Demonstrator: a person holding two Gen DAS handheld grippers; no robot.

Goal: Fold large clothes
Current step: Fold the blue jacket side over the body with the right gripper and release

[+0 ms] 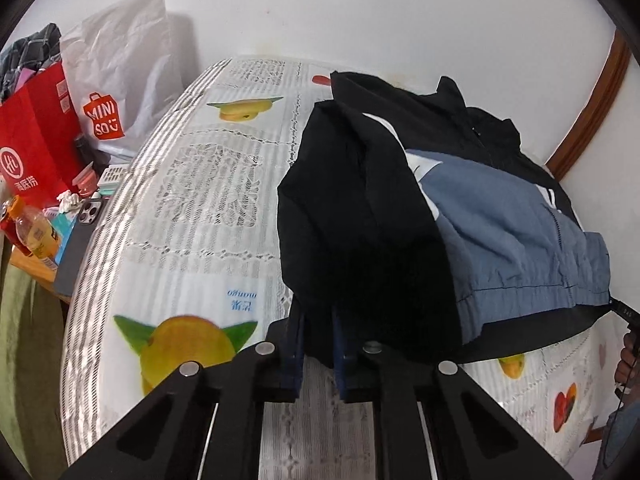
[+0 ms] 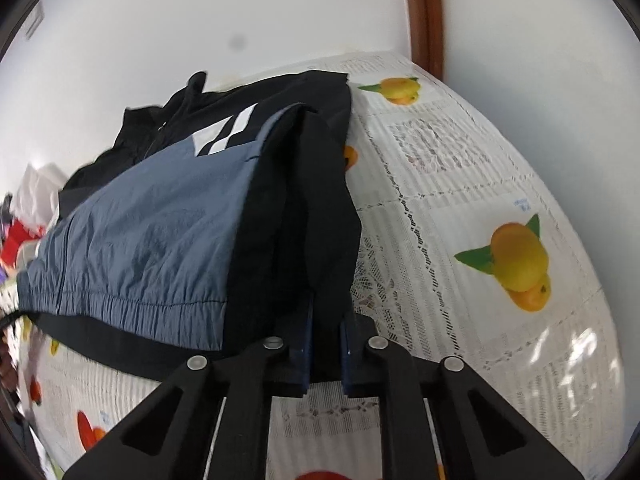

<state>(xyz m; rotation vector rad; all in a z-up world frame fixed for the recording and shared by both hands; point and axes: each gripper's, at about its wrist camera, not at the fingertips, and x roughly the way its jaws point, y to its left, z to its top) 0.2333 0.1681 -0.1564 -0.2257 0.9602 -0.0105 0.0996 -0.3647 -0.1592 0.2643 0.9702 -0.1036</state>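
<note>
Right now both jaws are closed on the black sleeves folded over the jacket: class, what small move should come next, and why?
Probably lift both sleeve ends together and carry the hem towards the collar. The left gripper and right gripper each pinch a black sleeve already folded onto the jacket, which lies flat on the tablecloth, so a lengthwise fold seems left.

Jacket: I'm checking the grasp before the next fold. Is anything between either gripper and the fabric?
Nothing visible. The left gripper is shut on the jacket's black near edge, and the right gripper is shut on the black sleeve folded along its other side. Only tablecloth lies around it.
</note>
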